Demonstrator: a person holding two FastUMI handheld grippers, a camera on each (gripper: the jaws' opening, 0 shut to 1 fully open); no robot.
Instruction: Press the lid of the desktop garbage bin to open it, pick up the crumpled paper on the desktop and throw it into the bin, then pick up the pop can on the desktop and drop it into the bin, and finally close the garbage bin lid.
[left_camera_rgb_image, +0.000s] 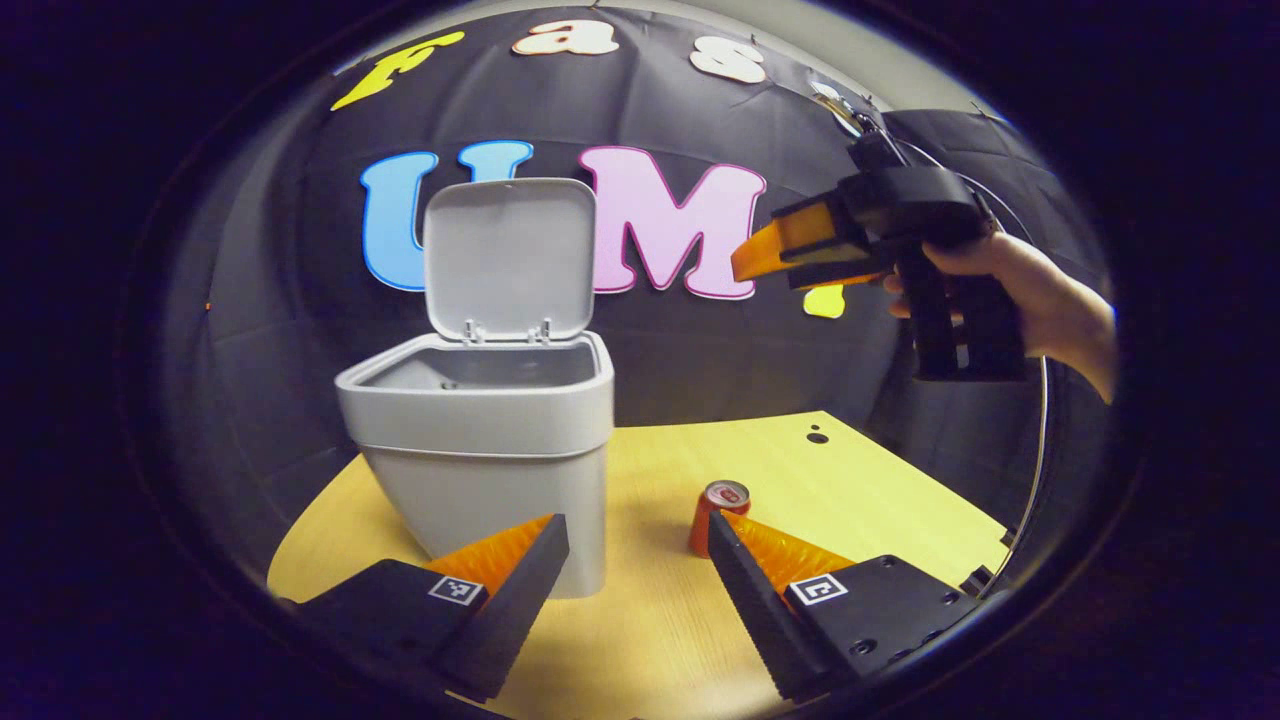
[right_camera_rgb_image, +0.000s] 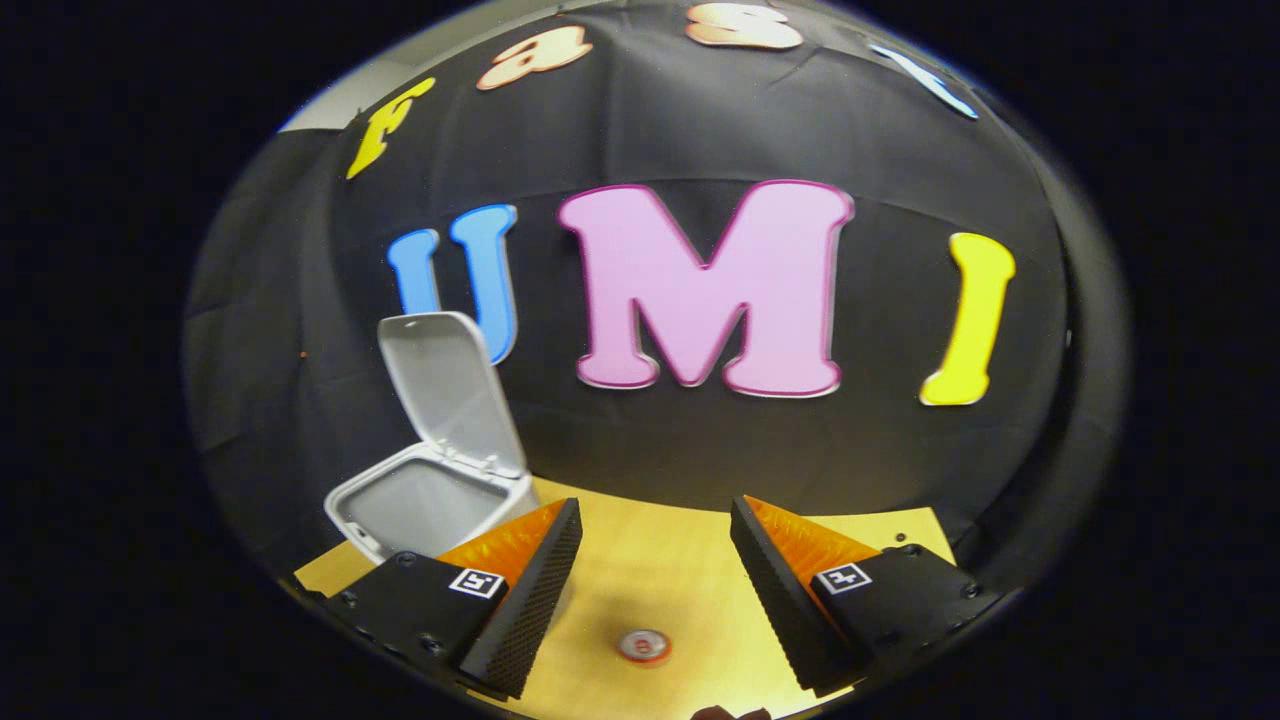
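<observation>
On the desk (left_camera_rgb_image: 860, 480), toward its middle, the pop can (left_camera_rgb_image: 718, 515) stands upright, its top facing up. In the left gripper view it sits just beyond the right-hand finger of the left tongs (left_camera_rgb_image: 638, 560), whose tip overlaps the can's lower side; whether they touch cannot be told. The left tongs stand wide apart with nothing between them. Their other finger lies in front of the lower wall of the garbage bin (left_camera_rgb_image: 490, 450), which stands on the desk to the left of the can, toward the desk's left edge. The bin's lid (left_camera_rgb_image: 508, 258) is raised upright on its rear hinge, and the opening is exposed; what lies inside cannot be made out.

The right tongs (left_camera_rgb_image: 765, 262) hang high in the air to the right of the lid, above the desk, gripped by a hand (left_camera_rgb_image: 1040, 300); from this angle their fingers look close together. The right gripper view, looking down along those tongs (right_camera_rgb_image: 655, 545), shows the fingers clearly apart and bare, with the can (right_camera_rgb_image: 643, 645) far below, seen from above between them, and the bin (right_camera_rgb_image: 425, 500) at the left with its lid (right_camera_rgb_image: 450, 385) up.

The desk is pale wood-grain with small dark holes (left_camera_rgb_image: 817, 435) near its far right corner. Black cloth forms the booth wall (left_camera_rgb_image: 720, 350) behind it.
</observation>
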